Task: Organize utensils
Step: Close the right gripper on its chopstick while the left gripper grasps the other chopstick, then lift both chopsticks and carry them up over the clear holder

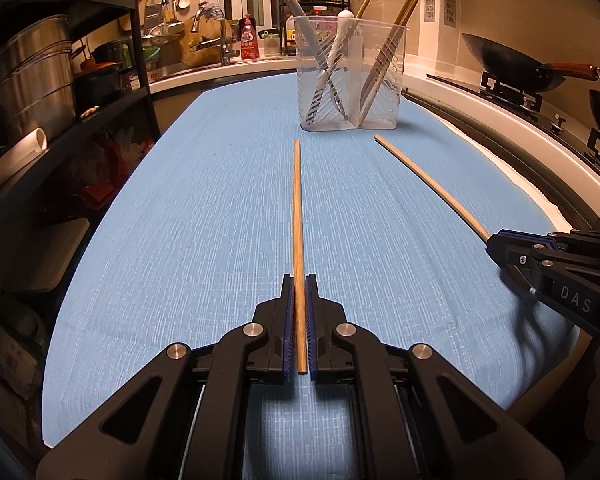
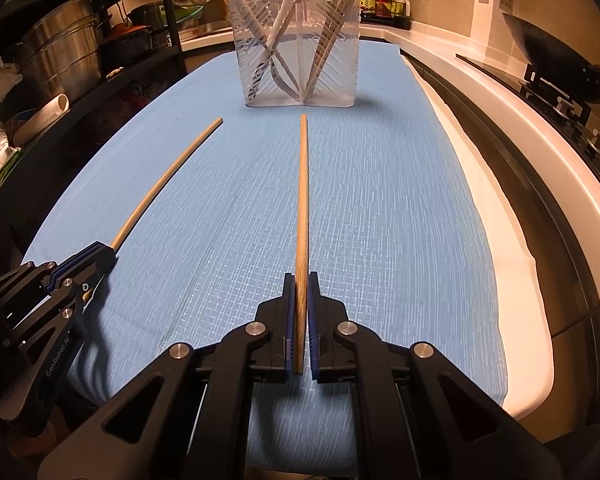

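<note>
My left gripper (image 1: 299,280) is shut on a wooden chopstick (image 1: 297,208) that points forward over the blue cloth (image 1: 204,220). My right gripper (image 2: 299,278) is shut on a second wooden chopstick (image 2: 302,192), also pointing forward. Each gripper shows in the other's view: the right gripper (image 1: 494,242) with its chopstick (image 1: 428,180), the left gripper (image 2: 104,250) with its chopstick (image 2: 168,176). A clear plastic utensil holder (image 1: 350,76) stands ahead at the cloth's far end, with several chopsticks, a knife and a white spoon in it; it also shows in the right wrist view (image 2: 298,48).
A black shelf rack (image 1: 60,80) with steel pots stands to the left. A stove with a wok (image 1: 516,64) runs along the right. A sink with a tap (image 1: 224,46) and bottles is beyond the holder.
</note>
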A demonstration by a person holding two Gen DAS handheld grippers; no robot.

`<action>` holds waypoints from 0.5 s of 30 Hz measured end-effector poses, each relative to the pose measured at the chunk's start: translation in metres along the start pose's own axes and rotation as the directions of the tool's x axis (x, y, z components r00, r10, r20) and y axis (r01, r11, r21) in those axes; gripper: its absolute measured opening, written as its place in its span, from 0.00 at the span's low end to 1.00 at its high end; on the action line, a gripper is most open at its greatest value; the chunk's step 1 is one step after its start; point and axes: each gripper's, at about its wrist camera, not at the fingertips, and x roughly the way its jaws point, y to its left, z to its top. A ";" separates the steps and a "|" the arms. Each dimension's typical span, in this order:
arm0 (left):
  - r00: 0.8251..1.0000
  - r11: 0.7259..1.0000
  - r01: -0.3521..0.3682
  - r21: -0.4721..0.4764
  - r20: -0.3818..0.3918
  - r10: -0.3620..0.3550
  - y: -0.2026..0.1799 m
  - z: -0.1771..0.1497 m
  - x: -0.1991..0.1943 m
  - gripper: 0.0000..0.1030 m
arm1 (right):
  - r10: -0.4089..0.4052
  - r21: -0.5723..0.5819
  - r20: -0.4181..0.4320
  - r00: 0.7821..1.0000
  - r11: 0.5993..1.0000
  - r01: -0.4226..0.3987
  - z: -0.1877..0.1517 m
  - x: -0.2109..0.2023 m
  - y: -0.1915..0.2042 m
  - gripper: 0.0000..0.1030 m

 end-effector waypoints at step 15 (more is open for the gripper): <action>1.000 1.000 -0.008 0.004 0.018 0.008 0.001 0.002 -0.008 0.05 | -0.025 -0.031 0.017 1.000 0.999 0.026 0.000 0.000 0.003 0.06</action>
